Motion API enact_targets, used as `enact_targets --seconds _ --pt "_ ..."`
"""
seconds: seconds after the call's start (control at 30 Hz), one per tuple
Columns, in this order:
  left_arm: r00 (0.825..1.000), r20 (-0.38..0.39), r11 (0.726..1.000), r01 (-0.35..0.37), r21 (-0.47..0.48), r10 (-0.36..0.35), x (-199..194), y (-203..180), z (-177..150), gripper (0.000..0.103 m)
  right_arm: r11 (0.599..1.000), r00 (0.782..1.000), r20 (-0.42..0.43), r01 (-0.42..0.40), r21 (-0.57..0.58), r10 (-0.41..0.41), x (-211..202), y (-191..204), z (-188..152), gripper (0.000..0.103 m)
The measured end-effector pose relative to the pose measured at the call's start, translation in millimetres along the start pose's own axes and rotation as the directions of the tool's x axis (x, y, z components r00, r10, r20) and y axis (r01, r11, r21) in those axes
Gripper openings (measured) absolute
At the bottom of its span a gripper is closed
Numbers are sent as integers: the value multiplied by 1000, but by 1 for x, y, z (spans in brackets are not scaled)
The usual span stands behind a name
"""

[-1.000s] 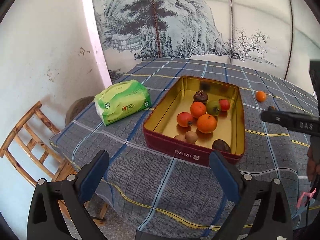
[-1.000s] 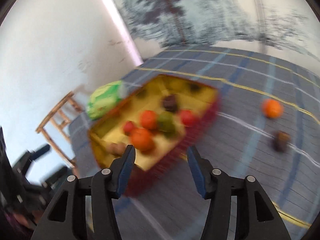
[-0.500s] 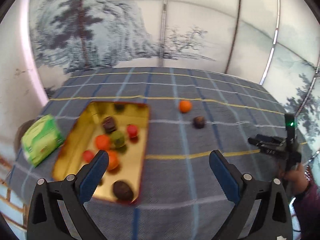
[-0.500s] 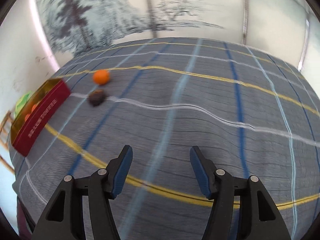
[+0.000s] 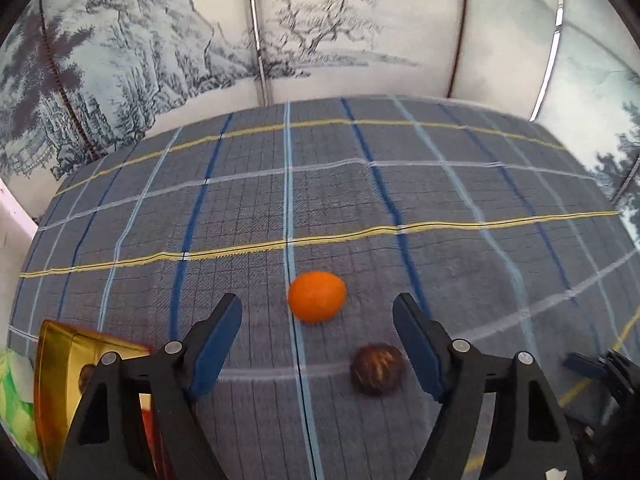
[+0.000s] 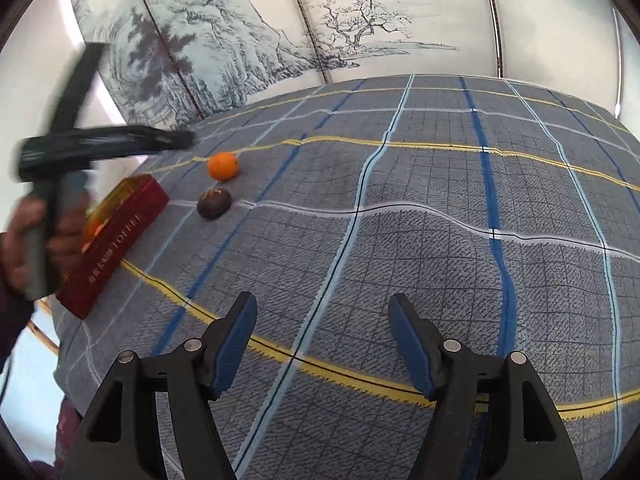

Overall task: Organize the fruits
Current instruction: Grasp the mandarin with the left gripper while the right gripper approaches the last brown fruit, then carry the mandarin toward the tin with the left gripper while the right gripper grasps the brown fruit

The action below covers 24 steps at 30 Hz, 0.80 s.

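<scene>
An orange (image 5: 317, 295) lies on the checked tablecloth, just ahead of my open left gripper (image 5: 318, 312). A dark brown fruit (image 5: 377, 367) lies close beside the right finger. The red tin with a gold inside (image 5: 60, 368) holds more fruit at the lower left. In the right wrist view the orange (image 6: 223, 166) and brown fruit (image 6: 214, 203) lie far left next to the tin (image 6: 116, 236). My right gripper (image 6: 322, 312) is open and empty over bare cloth. The left gripper (image 6: 176, 140) shows blurred above the tin.
A green packet (image 5: 14, 400) lies left of the tin. A painted folding screen (image 5: 280, 32) stands behind the table. The table's far edge runs along the screen. A wooden chair part (image 6: 40, 338) shows past the left table edge.
My left gripper has swung right and forward from the tin toward the two loose fruits, now close in front. My right gripper has moved away from the tin over bare cloth.
</scene>
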<state>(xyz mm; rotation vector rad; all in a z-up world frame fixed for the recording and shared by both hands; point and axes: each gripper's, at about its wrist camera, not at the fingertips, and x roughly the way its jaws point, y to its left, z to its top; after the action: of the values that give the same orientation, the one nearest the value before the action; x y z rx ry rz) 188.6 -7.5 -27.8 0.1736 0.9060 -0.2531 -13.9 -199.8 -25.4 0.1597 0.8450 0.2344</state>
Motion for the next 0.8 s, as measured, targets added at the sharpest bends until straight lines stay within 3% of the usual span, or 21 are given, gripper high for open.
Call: enact_targets --seconds 0.13,0.2,0.33,0.47,0.6,0.8 --pt "998 -59 999 -25 -38 23 36 10 2 61 1000 1000 8 -25 7 25 -2 -1 -2 69" --pt "995 -93 998 23 -59 -28 49 13 3 35 999 999 5 -34 5 34 -1 -1 -2 69" --pt "995 -94 997 -21 -80 14 52 11 -1 34 999 999 -1 -37 9 37 0 -1 -2 69" --pt "998 -36 987 41 -157 -47 13 11 -16 34 999 1000 -6 -28 17 29 1 -2 0 70" --pt "997 22 984 83 -161 -80 -38 10 -36 34 992 991 -52 -122 30 124 8 2 17 70" --pt "992 64 970 118 -212 -107 -98 25 -67 34 957 984 -73 -175 -233 162 41 67 56 70"
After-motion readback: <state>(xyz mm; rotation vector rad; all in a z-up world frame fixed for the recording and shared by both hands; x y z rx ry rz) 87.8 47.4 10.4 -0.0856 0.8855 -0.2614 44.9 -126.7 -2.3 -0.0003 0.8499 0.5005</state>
